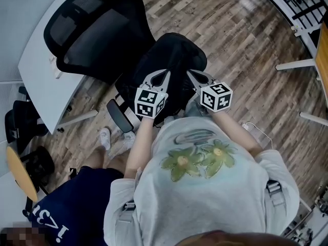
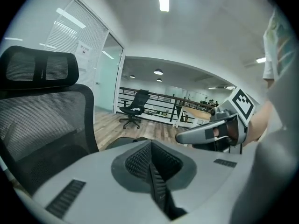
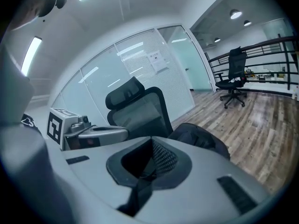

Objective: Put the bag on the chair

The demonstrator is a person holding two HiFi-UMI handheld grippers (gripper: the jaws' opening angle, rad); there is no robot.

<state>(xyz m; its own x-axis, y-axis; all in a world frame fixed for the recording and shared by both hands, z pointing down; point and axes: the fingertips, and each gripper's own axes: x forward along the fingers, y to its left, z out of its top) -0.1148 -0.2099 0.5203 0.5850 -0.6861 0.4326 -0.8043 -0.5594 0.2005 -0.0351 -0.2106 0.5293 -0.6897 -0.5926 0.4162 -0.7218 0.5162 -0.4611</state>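
A black bag (image 1: 174, 60) hangs in front of me over the seat of a black mesh office chair (image 1: 97, 35); whether it rests on the seat I cannot tell. My left gripper (image 1: 165, 73) is shut on a black strap (image 2: 156, 183) of the bag. My right gripper (image 1: 188, 73) is shut on another black strap (image 3: 140, 188). Both grippers sit side by side just above the bag's near edge. The chair's backrest (image 2: 37, 120) fills the left of the left gripper view. The bag's body (image 3: 201, 139) shows beyond the right jaws, with the chair (image 3: 140, 111) behind it.
A white desk (image 1: 46, 81) stands left of the chair. A person in a dark blue shirt (image 1: 72, 209) with white shoes (image 1: 105, 137) stands at my left. The chair's armrest (image 1: 119, 116) is near my left arm. White table legs (image 1: 302, 63) are at the right, and another office chair (image 2: 133, 108) stands far off.
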